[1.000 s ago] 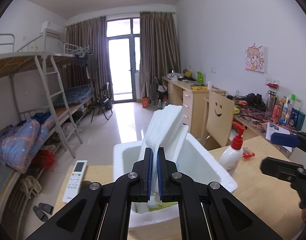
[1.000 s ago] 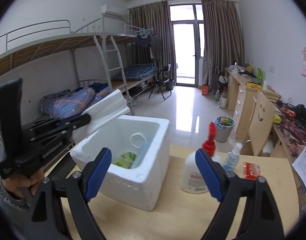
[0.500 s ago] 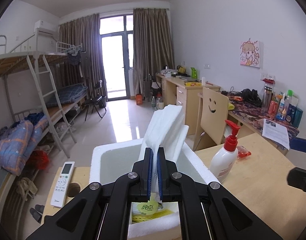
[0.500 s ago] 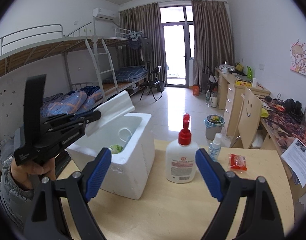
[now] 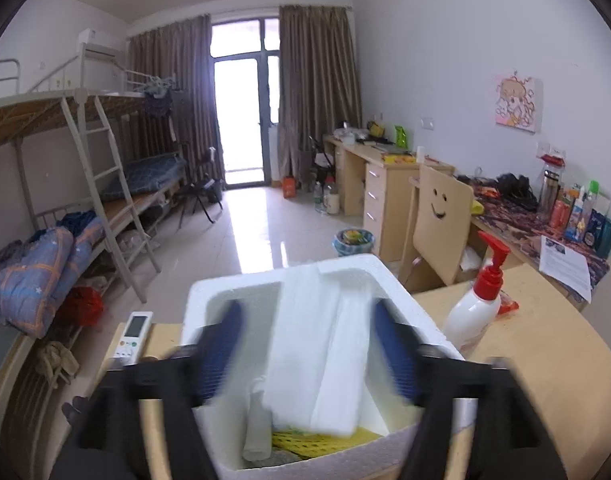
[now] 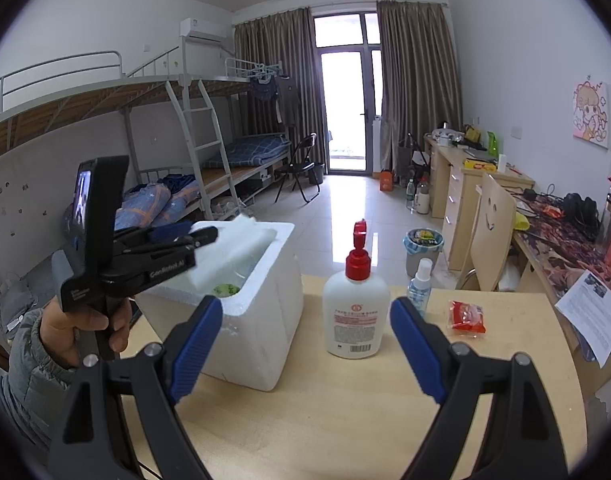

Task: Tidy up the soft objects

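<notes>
- Left gripper (image 5: pixel 305 354): jaws have just been opening and now stand wide. The blue pads (image 5: pixel 219 354) are motion-blurred and clear of the white soft pack (image 5: pixel 317 356) on both sides. The pack lies between them but is not gripped.
- White soft pack: a folded, padded white bundle, tilted inside the foam box (image 5: pixel 389 276). Its top end leans toward the box's 12 o'clock wall and its lower end rests on the contents at 6 o'clock. Under it sit a yellow-green packet (image 5: pixel 305 442) and a small clear bottle (image 5: pixel 257 432).
- Right gripper (image 6: pixel 301 346): spread wide, nothing between the pads. It hovers over the table (image 6: pixel 345 420), with the pump bottle (image 6: pixel 356 312) at its 12 o'clock.
- Outward, in the right wrist view: foam box at 10 o'clock, small spray bottle (image 6: pixel 419 286) at 1 o'clock, red snack packet (image 6: pixel 467 317) at 2 o'clock. In the left wrist view, a remote control (image 5: pixel 134 334) lies on the table at 9 o'clock of the box.
- Step in hand, as judged: release of the white pack into the box. The drop looks done or nearly so.
- Next move, as judged: the left gripper should draw back clear of the box rim without snagging the pack. The red snack packet looks like the likeliest soft item left, and the right gripper is the nearer one.
</notes>
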A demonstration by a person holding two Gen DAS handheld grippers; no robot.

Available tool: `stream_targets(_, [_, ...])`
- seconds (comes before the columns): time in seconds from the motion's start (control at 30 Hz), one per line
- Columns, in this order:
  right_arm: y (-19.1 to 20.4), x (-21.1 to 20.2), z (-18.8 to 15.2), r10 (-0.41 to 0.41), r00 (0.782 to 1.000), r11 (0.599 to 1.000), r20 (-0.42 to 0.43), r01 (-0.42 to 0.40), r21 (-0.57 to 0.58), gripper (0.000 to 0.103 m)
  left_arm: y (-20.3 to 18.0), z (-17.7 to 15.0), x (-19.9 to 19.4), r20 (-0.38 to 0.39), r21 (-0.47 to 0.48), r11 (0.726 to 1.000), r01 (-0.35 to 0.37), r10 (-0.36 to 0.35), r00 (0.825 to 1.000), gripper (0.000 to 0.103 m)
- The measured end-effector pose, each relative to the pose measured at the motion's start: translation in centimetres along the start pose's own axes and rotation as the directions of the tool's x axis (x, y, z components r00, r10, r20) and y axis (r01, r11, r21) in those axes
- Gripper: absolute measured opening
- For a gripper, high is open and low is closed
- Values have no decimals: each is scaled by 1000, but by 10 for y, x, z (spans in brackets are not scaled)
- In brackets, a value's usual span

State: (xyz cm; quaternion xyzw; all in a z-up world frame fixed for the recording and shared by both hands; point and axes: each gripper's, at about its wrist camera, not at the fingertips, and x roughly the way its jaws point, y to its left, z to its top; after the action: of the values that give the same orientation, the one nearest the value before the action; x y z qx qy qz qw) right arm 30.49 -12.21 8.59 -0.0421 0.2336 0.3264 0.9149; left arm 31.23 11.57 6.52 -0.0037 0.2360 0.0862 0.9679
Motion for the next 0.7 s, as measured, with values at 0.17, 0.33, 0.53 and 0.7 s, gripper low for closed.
stream_targets(0.17, [-1, -2, 0, 3, 1000, 1000, 5, -3, 6, 89, -2, 1, -7, 24, 1, 1000, -22, 22, 999, 99])
stream_targets(0.33, [-2, -4, 0, 4, 1000, 1000, 7, -4, 9, 89, -5, 2, -13, 35, 8, 1000, -21, 21, 999, 100])
stream_targets(0.53, [1, -9, -1, 4, 1000, 1000, 15, -4, 7, 89, -3, 2, -24, 47, -3, 999, -32, 32, 998, 101])
stream_targets(0.7, [5, -21, 0, -5, 999, 1000, 37, 4, 10, 89, -1, 1, -42, 65, -14, 999, -35, 35, 997, 102])
